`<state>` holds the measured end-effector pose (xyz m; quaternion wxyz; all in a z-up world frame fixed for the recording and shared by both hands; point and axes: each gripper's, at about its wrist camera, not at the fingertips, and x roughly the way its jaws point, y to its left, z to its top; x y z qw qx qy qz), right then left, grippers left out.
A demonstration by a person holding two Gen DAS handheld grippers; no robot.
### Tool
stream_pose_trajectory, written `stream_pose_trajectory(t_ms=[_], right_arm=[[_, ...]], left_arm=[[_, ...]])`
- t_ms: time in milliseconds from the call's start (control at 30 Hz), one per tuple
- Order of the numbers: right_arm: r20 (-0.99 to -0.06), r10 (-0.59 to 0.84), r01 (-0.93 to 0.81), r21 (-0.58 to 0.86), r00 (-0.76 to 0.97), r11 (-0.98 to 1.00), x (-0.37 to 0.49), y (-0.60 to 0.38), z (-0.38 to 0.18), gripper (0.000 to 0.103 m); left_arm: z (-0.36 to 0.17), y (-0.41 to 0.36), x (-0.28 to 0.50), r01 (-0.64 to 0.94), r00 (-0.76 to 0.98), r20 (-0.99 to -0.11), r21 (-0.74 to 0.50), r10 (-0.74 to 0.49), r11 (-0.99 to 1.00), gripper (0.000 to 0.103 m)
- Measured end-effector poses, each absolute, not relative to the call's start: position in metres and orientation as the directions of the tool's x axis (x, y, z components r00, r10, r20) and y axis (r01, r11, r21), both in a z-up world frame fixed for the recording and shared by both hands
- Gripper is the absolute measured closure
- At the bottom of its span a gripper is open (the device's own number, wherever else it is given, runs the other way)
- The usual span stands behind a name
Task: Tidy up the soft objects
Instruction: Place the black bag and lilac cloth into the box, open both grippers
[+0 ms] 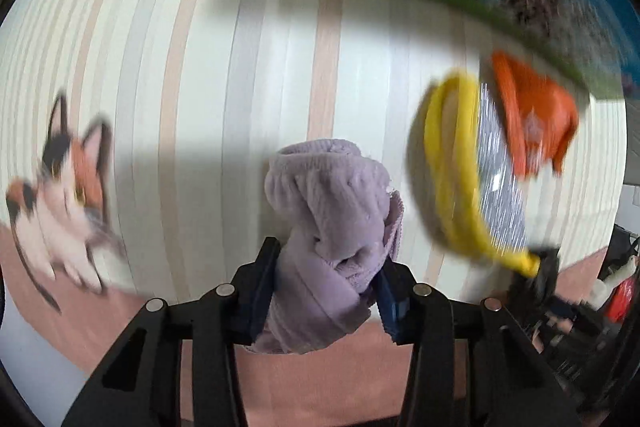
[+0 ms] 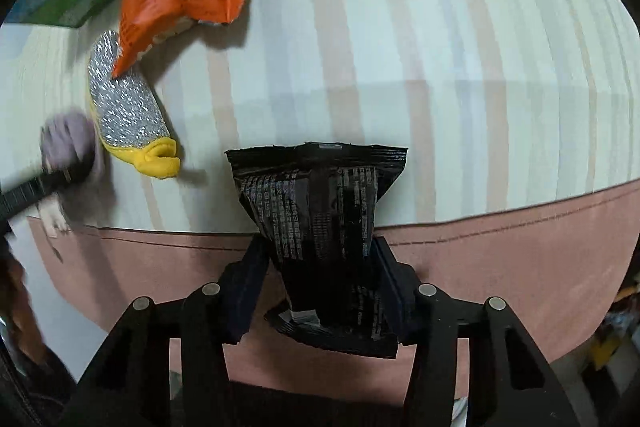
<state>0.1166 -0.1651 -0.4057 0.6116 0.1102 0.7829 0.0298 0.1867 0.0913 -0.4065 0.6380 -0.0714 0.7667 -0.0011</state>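
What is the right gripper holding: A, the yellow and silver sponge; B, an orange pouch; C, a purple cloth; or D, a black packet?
D: the right gripper is clamped on the black packet, with a finger on each side of it.

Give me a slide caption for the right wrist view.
Right gripper clamps a black snack packet above the striped cloth, near a scrubber.

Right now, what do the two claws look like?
Both look alike. The left claw and the right claw have matte black angular frames with round silver pins at the joints. Their fingers wear dark blue pads. No cables or sleeves show.
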Motion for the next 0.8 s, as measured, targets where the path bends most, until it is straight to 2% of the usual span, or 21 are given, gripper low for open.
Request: stream_pose_trajectory(t_ms=[200,400,633,800], right_arm=[[-0.942,0.277,0.149,0.251,-0.191,0.956,0.116,-0.174,-0.38,0.054],[-0.928,0.364,0.118,0.353,-0.081,0.928,0.137,-0.168,-0.308,0.054],[-0.899,0.43,0.066,0.435,0.081,0.898,0.21,-0.176,-0.209,0.054],[-0.893,0.423,0.082,0.438,0.151,0.895,0.278,-0.171,-0.185,0.054]], left_arm=[[-0.395,0.085,0.145,-0.152,-0.168,-0.974,-0.127,-0.152,0.98,0.064],[-0.32,0.059,0.15,-0.102,-0.029,-0.973,-0.226,-0.23,0.969,0.064],[-0.228,0.045,0.23,-0.053,0.097,-0.927,-0.369,-0.363,0.928,0.064],[-0.22,0.051,0.315,-0.088,0.11,-0.915,-0.399,-0.389,0.913,0.064]])
